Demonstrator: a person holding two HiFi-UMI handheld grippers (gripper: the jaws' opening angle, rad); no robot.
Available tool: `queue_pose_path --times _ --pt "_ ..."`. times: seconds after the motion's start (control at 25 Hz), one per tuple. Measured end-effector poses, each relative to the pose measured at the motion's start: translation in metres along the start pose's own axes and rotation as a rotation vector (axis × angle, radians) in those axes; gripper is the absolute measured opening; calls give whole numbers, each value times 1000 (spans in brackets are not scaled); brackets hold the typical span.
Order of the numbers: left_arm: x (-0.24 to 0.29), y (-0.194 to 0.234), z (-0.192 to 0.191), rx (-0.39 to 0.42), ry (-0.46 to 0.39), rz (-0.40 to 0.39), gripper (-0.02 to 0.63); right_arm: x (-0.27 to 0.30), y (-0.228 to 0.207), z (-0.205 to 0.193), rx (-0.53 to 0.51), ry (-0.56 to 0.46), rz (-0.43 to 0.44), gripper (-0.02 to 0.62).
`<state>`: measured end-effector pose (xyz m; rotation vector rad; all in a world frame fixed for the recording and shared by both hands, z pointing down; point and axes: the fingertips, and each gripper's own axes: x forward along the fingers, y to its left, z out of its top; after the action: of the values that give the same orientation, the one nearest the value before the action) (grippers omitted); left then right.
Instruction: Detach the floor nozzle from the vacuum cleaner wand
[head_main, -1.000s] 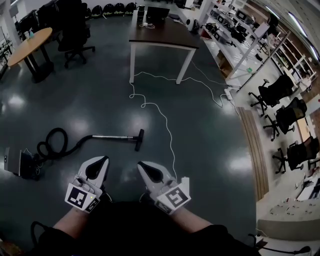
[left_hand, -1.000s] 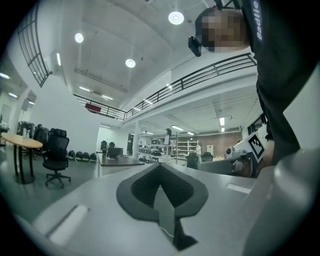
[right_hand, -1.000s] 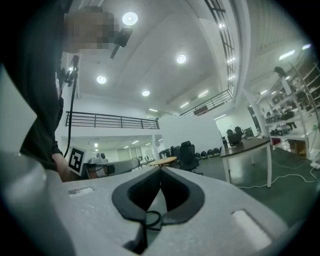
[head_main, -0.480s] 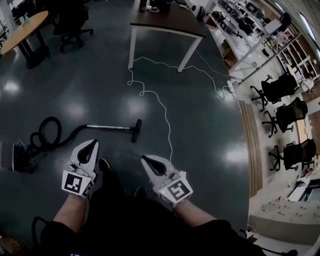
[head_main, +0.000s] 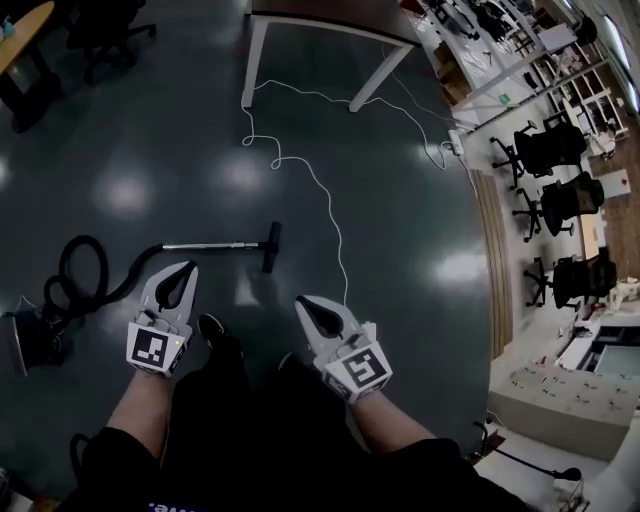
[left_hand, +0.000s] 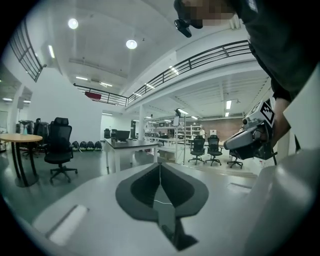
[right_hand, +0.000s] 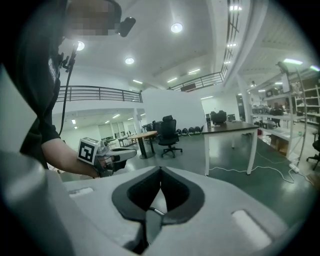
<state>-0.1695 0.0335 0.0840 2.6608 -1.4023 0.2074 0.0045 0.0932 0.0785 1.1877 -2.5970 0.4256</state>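
Evidently nothing is done yet: the floor nozzle (head_main: 271, 246) is still on the wand (head_main: 205, 244), far beyond the clenched, empty left gripper (head_main: 183, 270) and right gripper (head_main: 304, 303).

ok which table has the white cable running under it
The rectangular table with white legs: the white cable loops across the floor to it. The round wooden table stands apart, far left.

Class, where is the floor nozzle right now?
Head view, left of centre: the floor nozzle lies at the right end of the wand, left of the white cable.
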Motion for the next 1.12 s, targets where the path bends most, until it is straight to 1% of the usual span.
queue_pose_path --times 0.08,0.16,0.2,0.24,0.32,0.4,0.52,0.68,0.92,1.12 --pt "15 11 -17 11 16 -12 17 18 -9 -12 5 17 1 0" --pt "30 17 -40 5 22 -15 30 33 -20 -30 15 43 11 0" --pt "38 19 -53 15 25 -20 38 41 -27 -41 22 58 18 2" --pt "45 21 -68 36 38 -26 44 48 -34 -52 31 74 26 21" --pt "60 24 -98 70 74 -23 58 62 -50 -77 44 105 41 30" --pt "78 27 -124 75 93 -11 67 79 -68 -100 45 126 51 35" --pt "101 31 -171 82 121 -2 79 107 -95 -139 43 149 70 41" --pt "124 35 -242 117 176 -13 95 144 -119 -196 22 170 101 58" --pt "161 38 -346 180 246 -73 121 201 -150 -289 11 198 120 82" --pt "185 39 -436 210 290 -143 127 251 -165 -352 -72 207 158 91"
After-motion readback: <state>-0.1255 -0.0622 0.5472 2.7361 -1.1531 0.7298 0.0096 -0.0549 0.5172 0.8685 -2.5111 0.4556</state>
